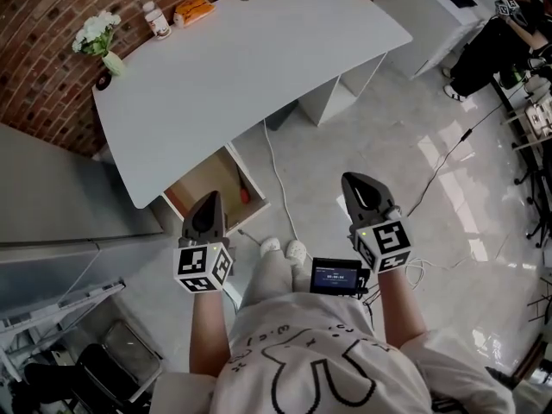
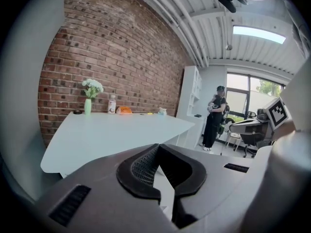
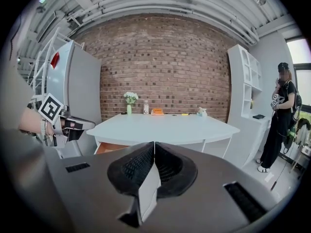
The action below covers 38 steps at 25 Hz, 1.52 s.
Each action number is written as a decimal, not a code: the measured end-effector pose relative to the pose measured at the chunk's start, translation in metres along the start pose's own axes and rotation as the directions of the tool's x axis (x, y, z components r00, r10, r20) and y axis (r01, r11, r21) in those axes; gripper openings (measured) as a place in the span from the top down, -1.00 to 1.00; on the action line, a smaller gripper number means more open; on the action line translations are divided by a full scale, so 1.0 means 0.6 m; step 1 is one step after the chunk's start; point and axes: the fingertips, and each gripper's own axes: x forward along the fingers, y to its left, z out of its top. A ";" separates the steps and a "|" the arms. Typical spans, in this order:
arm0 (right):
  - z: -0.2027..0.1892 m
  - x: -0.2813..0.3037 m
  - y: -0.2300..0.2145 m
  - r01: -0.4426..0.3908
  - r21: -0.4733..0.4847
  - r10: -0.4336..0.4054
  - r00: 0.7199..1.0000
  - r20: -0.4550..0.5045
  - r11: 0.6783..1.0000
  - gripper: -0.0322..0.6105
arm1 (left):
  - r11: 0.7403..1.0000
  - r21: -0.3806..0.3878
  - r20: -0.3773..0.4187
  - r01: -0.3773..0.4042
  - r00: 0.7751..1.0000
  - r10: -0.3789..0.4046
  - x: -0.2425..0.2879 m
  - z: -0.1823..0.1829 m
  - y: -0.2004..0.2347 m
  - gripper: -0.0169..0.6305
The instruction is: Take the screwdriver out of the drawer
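Note:
Under the white table (image 1: 259, 67) a wooden drawer (image 1: 200, 185) stands pulled out. A small red-handled tool, probably the screwdriver (image 1: 245, 195), lies at its right side. My left gripper (image 1: 213, 196) hangs just in front of the drawer, its jaws shut and empty (image 2: 158, 146). My right gripper (image 1: 350, 178) is over the bare floor to the right of the drawer, well apart from it. Its jaws are also shut with nothing between them (image 3: 154, 143). In the right gripper view the drawer (image 3: 109, 147) shows as an orange strip below the tabletop.
On the table's far edge stand a vase of white flowers (image 1: 102, 37), a bottle (image 1: 156, 20) and an orange packet (image 1: 193, 9). A grey cabinet (image 1: 52, 197) is at the left. A white cable (image 1: 276, 179) runs over the floor. A person (image 3: 281, 120) stands by white shelves at the right.

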 end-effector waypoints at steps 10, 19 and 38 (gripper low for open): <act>-0.049 0.084 0.013 0.025 0.076 -0.017 0.995 -0.103 0.997 0.83 | 0.996 -0.075 -0.100 0.048 0.993 -0.056 0.064 -0.060 0.060 0.91; -0.109 0.137 0.031 0.013 0.116 0.004 0.989 -0.150 0.993 0.83 | 0.993 -0.098 -0.184 0.061 0.980 -0.078 0.126 -0.138 0.101 0.91; -0.358 0.259 -0.044 0.033 0.213 0.027 0.962 -0.270 0.976 0.83 | 0.977 -0.210 -0.396 -0.033 0.917 -0.054 0.263 -0.357 0.122 0.91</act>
